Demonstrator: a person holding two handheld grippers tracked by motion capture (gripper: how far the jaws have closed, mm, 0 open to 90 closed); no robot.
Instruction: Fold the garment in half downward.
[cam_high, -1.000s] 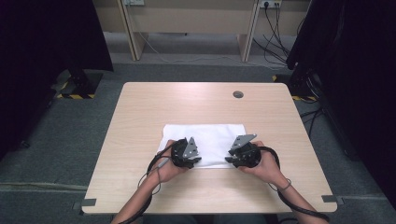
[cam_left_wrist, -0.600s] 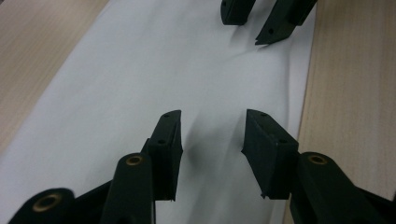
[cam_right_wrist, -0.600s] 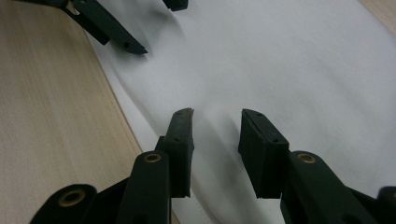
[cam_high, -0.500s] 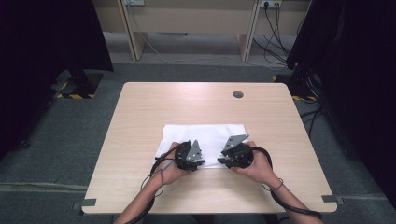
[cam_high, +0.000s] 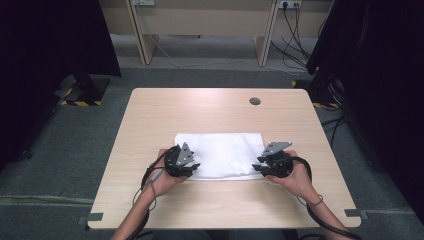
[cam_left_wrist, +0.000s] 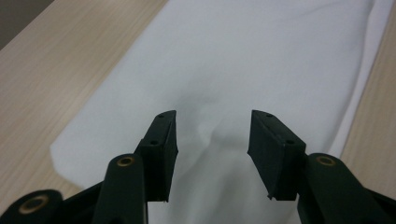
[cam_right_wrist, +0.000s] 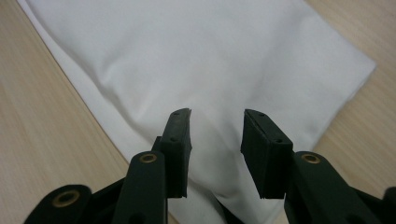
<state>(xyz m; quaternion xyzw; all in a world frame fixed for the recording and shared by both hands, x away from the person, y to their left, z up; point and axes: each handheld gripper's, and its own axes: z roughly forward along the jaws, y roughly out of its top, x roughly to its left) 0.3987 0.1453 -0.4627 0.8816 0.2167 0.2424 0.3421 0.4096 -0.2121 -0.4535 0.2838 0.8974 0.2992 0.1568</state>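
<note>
A white folded cloth (cam_high: 222, 152) lies flat on the wooden table (cam_high: 215, 112), nearer the front edge. My left gripper (cam_high: 190, 166) is at the cloth's near left corner, my right gripper (cam_high: 261, 168) at its near right corner. In the left gripper view the left gripper (cam_left_wrist: 214, 116) is open, its jaws astride a small raised wrinkle in the cloth (cam_left_wrist: 261, 51). In the right gripper view the right gripper (cam_right_wrist: 217, 114) is also open, low over the cloth (cam_right_wrist: 210, 51) close to its layered edge. Nothing is pinched between either pair of jaws.
A round cable hole (cam_high: 255, 101) sits in the table's far right part. Bare wood surrounds the cloth on all sides. Beyond the table are a grey floor, desk legs (cam_high: 142, 42) with cables, and dark curtains (cam_high: 50, 60) at both sides.
Half a second ago the two grippers were close together near the middle of the cloth's front edge; they have since moved apart to its near corners. The cloth lies as before.
</note>
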